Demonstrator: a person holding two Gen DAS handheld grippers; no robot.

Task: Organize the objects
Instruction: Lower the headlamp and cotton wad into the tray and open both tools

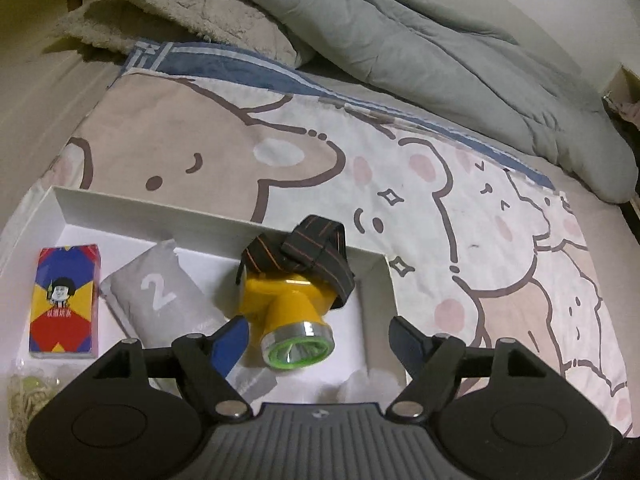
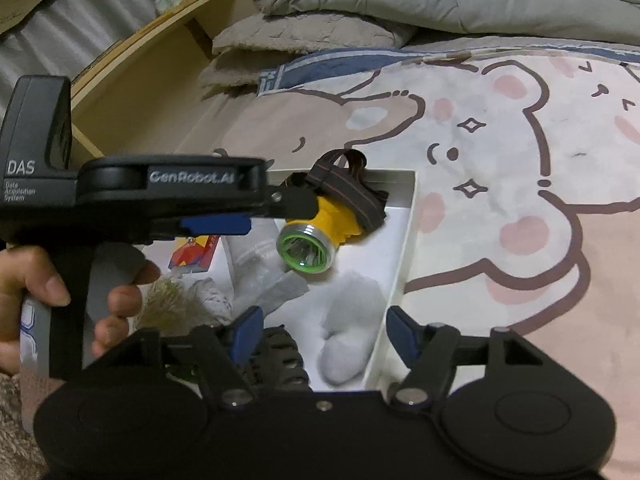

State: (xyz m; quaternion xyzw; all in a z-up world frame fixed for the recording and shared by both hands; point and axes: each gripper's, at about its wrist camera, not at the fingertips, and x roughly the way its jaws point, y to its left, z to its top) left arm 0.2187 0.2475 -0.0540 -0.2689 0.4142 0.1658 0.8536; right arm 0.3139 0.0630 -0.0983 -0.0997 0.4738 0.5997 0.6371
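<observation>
On the bed, left gripper (image 1: 318, 334) hovers spread over boxed headlamp (image 1: 294, 312)

Probably a home bedroom: a bear-print bedsheet (image 1: 280, 152), rumpled grey duvet (image 1: 420, 52) and wooden headboard shelf (image 2: 160, 40).

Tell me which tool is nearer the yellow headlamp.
Left. The left tool is open right at the yellow headlamp, its lens between the fingers. The right tool sits farther back, over the white box's near end.
</observation>
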